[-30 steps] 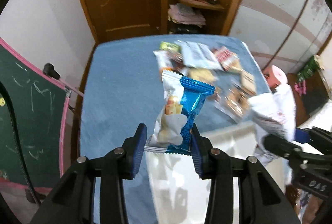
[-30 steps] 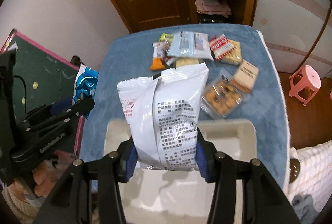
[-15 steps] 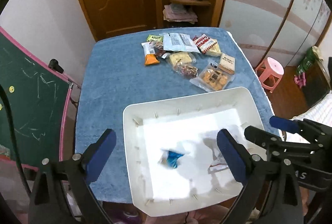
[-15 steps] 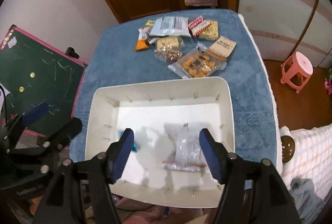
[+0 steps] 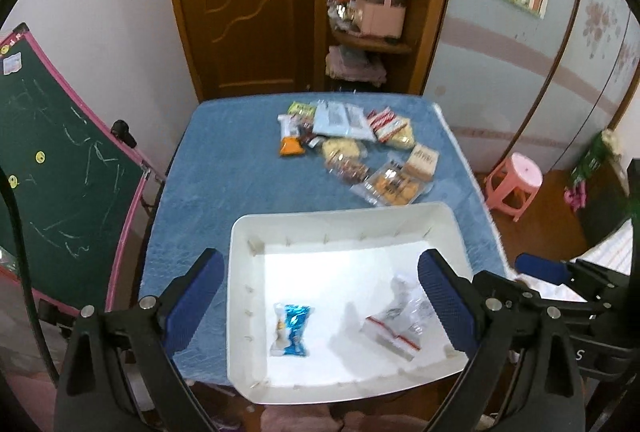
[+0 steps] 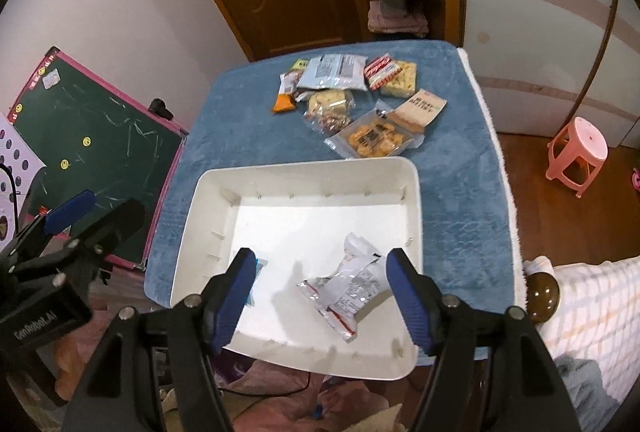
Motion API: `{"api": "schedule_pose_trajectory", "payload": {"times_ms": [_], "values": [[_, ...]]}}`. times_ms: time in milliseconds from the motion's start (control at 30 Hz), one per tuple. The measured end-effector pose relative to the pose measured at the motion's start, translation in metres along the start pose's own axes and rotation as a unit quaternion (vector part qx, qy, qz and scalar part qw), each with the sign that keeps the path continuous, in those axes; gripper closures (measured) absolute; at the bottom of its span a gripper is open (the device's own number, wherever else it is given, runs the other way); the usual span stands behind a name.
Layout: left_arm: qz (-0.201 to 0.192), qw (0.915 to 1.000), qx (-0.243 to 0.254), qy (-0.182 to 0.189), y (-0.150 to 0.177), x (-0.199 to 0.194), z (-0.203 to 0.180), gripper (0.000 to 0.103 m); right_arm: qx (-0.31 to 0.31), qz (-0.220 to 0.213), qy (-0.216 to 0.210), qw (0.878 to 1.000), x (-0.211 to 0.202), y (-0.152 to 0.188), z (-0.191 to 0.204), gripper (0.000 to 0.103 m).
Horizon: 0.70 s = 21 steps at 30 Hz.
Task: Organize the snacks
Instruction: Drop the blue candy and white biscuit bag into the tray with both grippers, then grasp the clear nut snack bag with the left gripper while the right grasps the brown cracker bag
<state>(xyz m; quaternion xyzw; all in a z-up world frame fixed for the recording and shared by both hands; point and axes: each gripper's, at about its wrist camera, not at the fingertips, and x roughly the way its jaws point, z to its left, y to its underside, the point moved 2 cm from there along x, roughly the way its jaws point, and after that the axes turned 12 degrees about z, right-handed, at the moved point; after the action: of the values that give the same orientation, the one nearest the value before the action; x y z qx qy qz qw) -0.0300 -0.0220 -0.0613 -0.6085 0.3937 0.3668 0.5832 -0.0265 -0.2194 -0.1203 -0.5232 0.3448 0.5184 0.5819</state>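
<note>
I hold both jaws spread and empty above the white tray (image 5: 448,228), where the blue packet (image 5: 292,328) and white packet (image 6: 352,288) lie apart.

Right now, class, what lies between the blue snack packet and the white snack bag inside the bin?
Only bare white bin floor separates the blue packet from the white bag, clearest in the left wrist view.

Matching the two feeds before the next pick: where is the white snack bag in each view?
Left wrist: white bag lies in the bin's lower right, partly behind the right gripper finger.
Right wrist: white bag lies low in the centre, in the bin.
Shared landmark: white bin.
</note>
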Motion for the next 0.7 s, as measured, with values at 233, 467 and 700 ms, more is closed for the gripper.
{"api": "schedule_pose_trajectory", "payload": {"times_ms": [233, 467, 700], "values": [[0.013, 0.9997, 0.008, 0.021, -0.006, -0.008, -0.015, 0.006, 0.01, -0.033, 0.001, 0.999, -0.02, 0.004, -0.02, 0.035], [0.035, 0.9983, 0.046, 0.012, -0.032, 0.003, -0.035, 0.006, 0.03, -0.025, -0.015, 0.999, -0.014, -0.014, -0.038, 0.035], [0.03, 0.9964, 0.076, 0.024, -0.082, 0.027, -0.054, 0.006, 0.037, -0.03, 0.005, 0.999, -0.017, -0.053, -0.052, 0.035]]}}
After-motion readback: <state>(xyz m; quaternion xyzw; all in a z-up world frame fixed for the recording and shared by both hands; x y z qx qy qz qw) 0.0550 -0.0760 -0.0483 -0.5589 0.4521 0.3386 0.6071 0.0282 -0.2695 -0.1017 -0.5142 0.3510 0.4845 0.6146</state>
